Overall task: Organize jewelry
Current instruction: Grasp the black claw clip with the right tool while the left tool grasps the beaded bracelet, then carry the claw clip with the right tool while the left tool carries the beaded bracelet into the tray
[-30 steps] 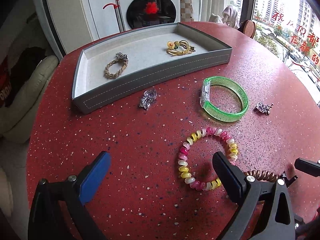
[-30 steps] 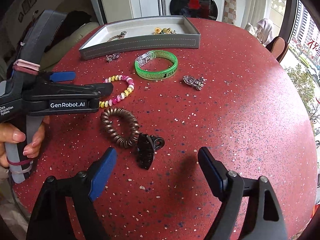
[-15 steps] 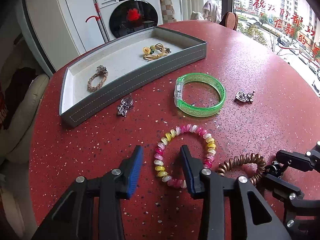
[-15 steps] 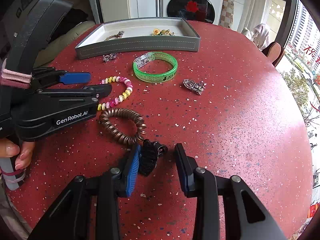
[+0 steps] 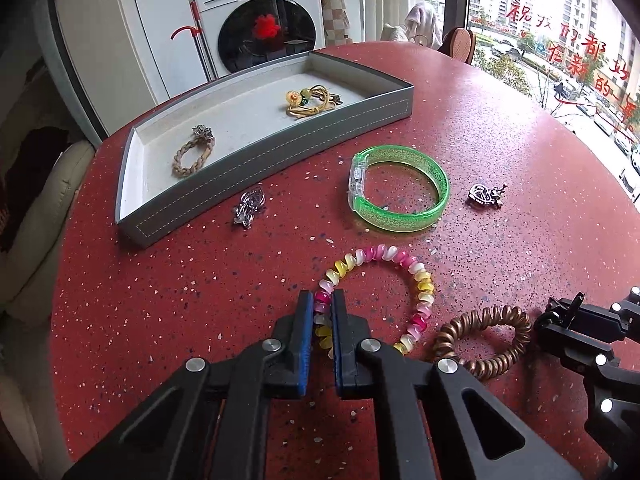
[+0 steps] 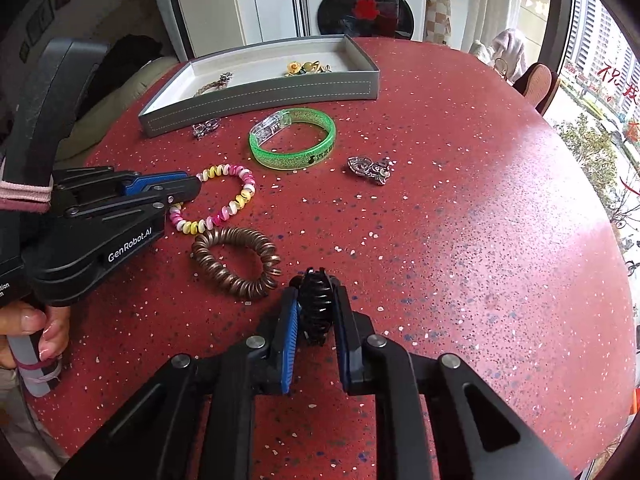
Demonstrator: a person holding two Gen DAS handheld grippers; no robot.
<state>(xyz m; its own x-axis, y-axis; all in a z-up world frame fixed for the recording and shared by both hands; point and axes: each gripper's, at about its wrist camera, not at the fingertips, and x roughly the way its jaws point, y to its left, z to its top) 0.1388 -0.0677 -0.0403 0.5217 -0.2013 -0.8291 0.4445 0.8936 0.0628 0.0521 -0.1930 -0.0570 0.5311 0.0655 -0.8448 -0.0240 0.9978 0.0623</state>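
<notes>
Between left jaws: bead bracelet [image 5: 378, 280]; between right: hair claw [image 6: 316, 304].

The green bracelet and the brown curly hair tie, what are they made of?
The green bracelet looks like hard, see-through plastic with glitter inside: the red table shows through it and it shines. The brown hair tie looks like coiled springy plastic with a coppery metallic sheen, like a phone cord. It could be coated, hard to tell.

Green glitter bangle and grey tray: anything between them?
Bare red tabletop between the green glitter bangle and the grey tray, in both wrist views.
</notes>
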